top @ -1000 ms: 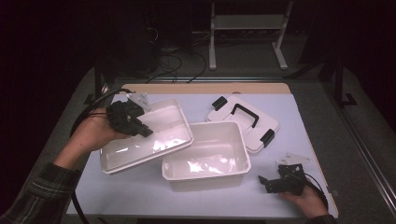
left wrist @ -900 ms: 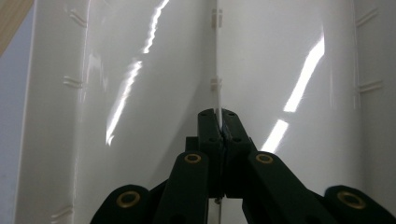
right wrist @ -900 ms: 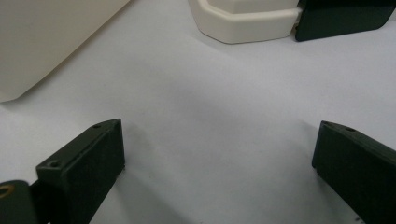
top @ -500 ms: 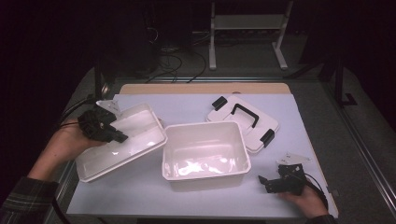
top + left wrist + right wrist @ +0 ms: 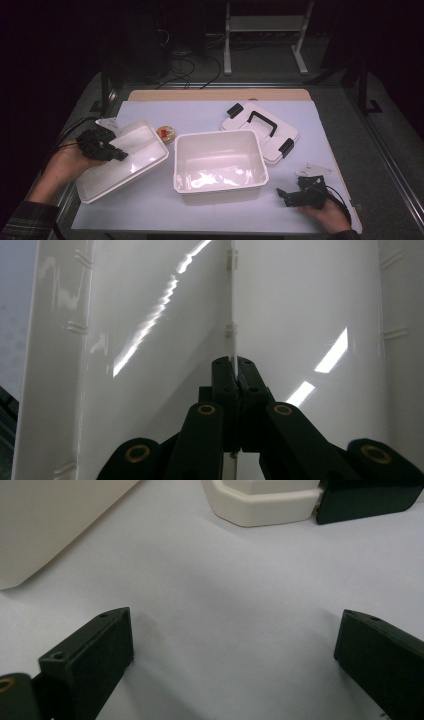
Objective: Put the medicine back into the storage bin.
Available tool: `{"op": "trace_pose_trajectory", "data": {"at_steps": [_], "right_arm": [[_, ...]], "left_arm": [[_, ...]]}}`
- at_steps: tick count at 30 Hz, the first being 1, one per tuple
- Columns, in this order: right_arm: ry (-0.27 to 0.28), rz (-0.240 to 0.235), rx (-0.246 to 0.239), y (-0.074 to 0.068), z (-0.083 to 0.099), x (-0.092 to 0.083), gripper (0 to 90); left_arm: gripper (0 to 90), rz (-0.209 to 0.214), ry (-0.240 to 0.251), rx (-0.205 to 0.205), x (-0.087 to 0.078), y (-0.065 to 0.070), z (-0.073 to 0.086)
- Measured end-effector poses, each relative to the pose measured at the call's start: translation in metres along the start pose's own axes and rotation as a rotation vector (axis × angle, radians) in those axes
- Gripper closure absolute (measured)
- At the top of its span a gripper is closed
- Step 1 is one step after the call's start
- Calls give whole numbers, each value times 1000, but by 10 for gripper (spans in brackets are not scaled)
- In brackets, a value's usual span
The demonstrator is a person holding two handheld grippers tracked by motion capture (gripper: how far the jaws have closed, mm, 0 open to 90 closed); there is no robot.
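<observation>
My left tool [image 5: 116,154], pinched shut on the thin wall of the white tub [image 5: 122,162], has pulled it off the deeper bin [image 5: 220,165] and down to the bin's left, separating them, while my right tool [image 5: 284,194] rests wide open, empty.
</observation>
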State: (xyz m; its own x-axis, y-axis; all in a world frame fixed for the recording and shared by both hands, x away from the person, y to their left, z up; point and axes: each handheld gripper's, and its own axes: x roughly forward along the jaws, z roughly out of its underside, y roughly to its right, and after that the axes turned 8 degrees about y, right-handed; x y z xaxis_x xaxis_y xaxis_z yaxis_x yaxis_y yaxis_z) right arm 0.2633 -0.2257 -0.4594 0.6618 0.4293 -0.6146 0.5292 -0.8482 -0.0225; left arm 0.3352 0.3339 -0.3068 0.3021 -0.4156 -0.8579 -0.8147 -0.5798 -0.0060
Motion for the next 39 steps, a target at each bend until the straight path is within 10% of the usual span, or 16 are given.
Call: {"op": "trace_pose_trajectory", "data": {"at_steps": [18,39], "right_arm": [[0,0,0,0,0,0,20],[0,0,0,0,0,0,20]], "left_arm": [[888,2,-54,-61,73,-4,39],[765,-5,-58,-91,87,-6,47]]}}
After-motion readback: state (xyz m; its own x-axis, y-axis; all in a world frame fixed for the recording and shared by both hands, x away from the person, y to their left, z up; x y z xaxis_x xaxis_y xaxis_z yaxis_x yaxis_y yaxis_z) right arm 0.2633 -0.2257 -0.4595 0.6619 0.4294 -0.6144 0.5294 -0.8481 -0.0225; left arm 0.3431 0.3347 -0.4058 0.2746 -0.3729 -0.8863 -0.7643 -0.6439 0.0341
